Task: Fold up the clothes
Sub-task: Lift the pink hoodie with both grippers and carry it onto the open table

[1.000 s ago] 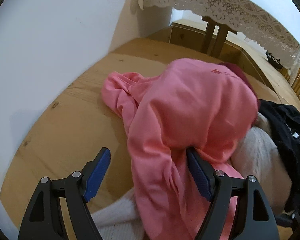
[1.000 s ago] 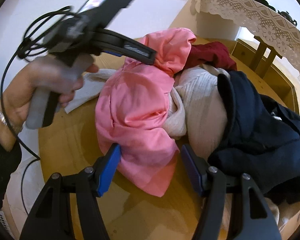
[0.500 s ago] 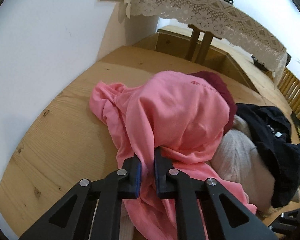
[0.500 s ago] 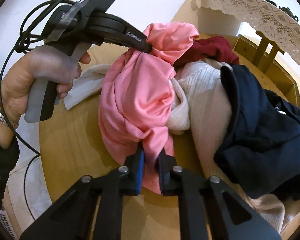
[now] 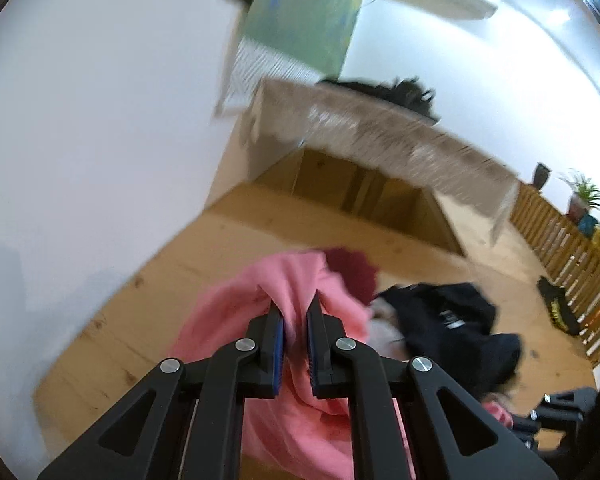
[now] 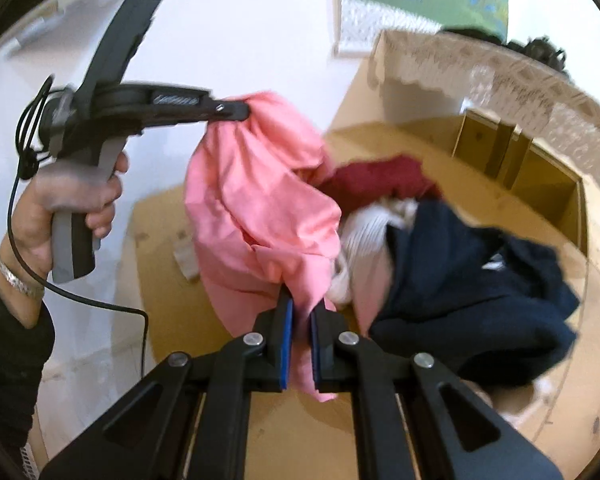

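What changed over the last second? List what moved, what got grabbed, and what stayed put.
Both hand-held grippers, open a second ago, closed on the pink garment: the left hand-held gripper at its upper end, the right hand-held gripper at its lower edge. Together they then raised it off the pile. The maroon garment, cream sweater and navy garment stayed on the wooden table.

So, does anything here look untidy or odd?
Yes. Behind the held pink garment, the dark red, white knit and navy clothes lie in a crumpled heap on the wooden table, none folded.
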